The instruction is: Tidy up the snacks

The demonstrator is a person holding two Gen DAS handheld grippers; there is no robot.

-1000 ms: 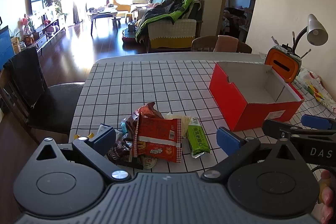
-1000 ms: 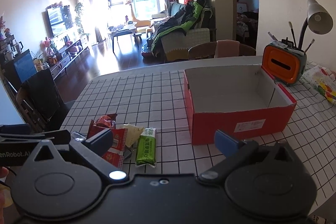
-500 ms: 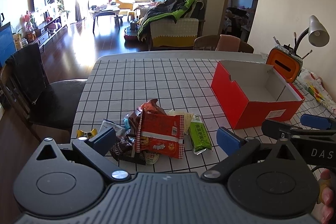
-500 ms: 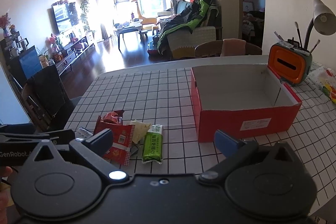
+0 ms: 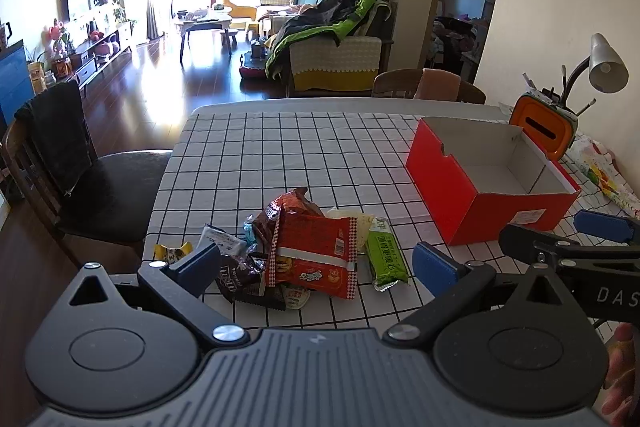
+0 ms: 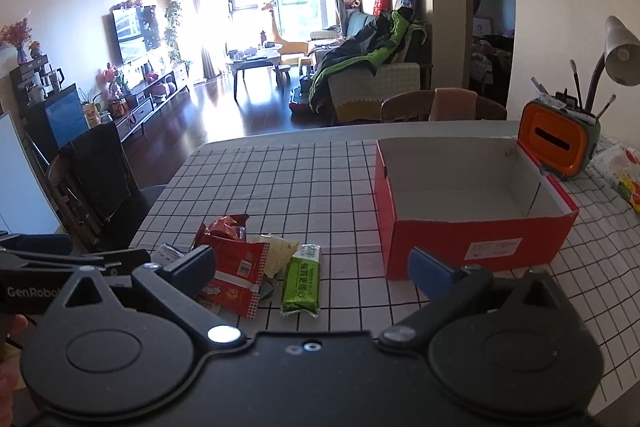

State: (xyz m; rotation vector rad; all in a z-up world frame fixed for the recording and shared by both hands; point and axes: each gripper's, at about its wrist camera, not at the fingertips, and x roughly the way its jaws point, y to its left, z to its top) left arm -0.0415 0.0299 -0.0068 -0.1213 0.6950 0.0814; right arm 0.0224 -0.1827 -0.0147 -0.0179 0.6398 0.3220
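A chair (image 5: pixel 92 183) stands against the table's left edge. The left gripper (image 5: pixel 316 263) hovers over the near edge with its jaws wide apart and nothing between them, just short of the snack pile (image 5: pixel 280 251). The pile lies close to the near-left corner of the table (image 5: pixel 280 147): a small yellow packet (image 5: pixel 170 251) at its left, a red pack (image 5: pixel 316 255) on top, a green bar (image 5: pixel 386 253) on its right side. The right gripper (image 6: pixel 312 267) hovers beside the left one, jaws likewise spread and empty. Bare checked cloth runs from the pile to the far edge. The red box (image 6: pixel 472 223), open and empty, sits toward the right edge, a strip of cloth between it and the bar. An orange holder (image 6: pixel 558 139) and a lamp (image 6: pixel 618 51) stand behind it.
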